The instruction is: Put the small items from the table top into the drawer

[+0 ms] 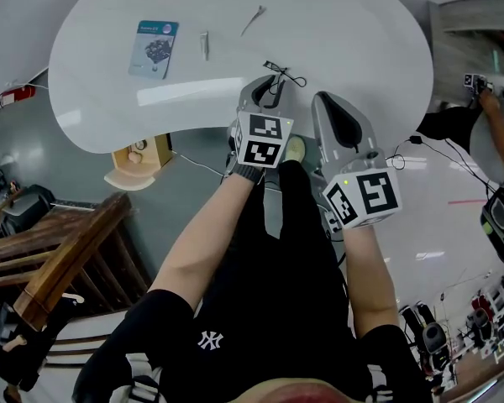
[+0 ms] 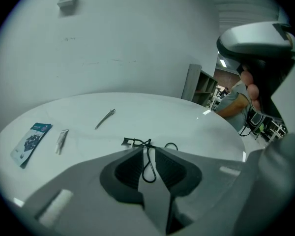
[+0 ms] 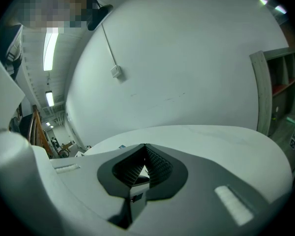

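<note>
A black eyelash curler [image 1: 287, 74] [image 2: 137, 142] lies near the front edge of the round white table [image 1: 336, 23]. My left gripper [image 1: 275, 86] [image 2: 147, 151] is at that edge. Its jaws stand narrowly apart, pressed on one handle loop of the curler. A blue packet [image 1: 154, 47] [image 2: 30, 140], a small silver tool [image 1: 205, 44] [image 2: 62, 140] and a slim metal hair clip [image 1: 254, 19] [image 2: 105, 118] lie farther left on the table. My right gripper [image 1: 323, 99] [image 3: 145, 149] hovers to the right, shut and holding nothing. No drawer shows in any view.
A wooden stair rail [image 1: 67, 259] runs below left, and a small wooden stand [image 1: 139, 162] sits under the table's edge. Another person [image 1: 496, 116] works at the right, with cables [image 1: 420, 154] on the floor there. A grey shelf unit [image 2: 191, 87] stands behind the table.
</note>
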A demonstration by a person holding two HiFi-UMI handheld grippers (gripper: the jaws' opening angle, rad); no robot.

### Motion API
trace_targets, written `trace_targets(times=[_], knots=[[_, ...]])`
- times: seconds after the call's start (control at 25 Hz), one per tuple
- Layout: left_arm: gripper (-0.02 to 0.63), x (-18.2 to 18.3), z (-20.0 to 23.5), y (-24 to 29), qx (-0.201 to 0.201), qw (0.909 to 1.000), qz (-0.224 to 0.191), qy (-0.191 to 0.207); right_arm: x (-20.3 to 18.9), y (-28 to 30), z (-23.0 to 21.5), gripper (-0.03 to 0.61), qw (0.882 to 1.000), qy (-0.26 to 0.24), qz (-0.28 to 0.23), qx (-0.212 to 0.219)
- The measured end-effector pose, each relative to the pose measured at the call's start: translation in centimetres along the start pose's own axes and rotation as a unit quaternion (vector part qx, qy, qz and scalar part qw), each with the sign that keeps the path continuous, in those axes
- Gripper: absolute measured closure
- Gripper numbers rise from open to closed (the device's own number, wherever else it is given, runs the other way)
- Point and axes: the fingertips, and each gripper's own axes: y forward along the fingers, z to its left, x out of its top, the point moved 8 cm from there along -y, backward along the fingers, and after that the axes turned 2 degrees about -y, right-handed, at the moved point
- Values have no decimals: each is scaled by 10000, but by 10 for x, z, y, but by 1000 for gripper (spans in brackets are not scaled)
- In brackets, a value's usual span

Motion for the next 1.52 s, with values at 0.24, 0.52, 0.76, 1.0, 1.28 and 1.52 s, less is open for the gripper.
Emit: trace_targets(times=[0.24,0.52,0.76,1.0,1.28,1.52], knots=[[556,1,-1,8,208,9994,206,183,-2,0,-7,555,10000,40,55,-19],[588,0,-3,13,356,9982,264,408,-2,0,-14,555,9999,45,116,-66],[598,-2,-2,5,301,9993,37,221,0,-3,-15,555,9998,92,143,-74],[598,5,-3,-13,260,9993,-250,29,4,-7,-12,555,9999,12,100,16],[598,21,-4,-51,383,9971,-628,-176,15,-10,6,555,9994,-220,88,243],[597,24,-2,-98,618,9932,-898,-403,23,-11,36,555,9970,-456,71,615]])
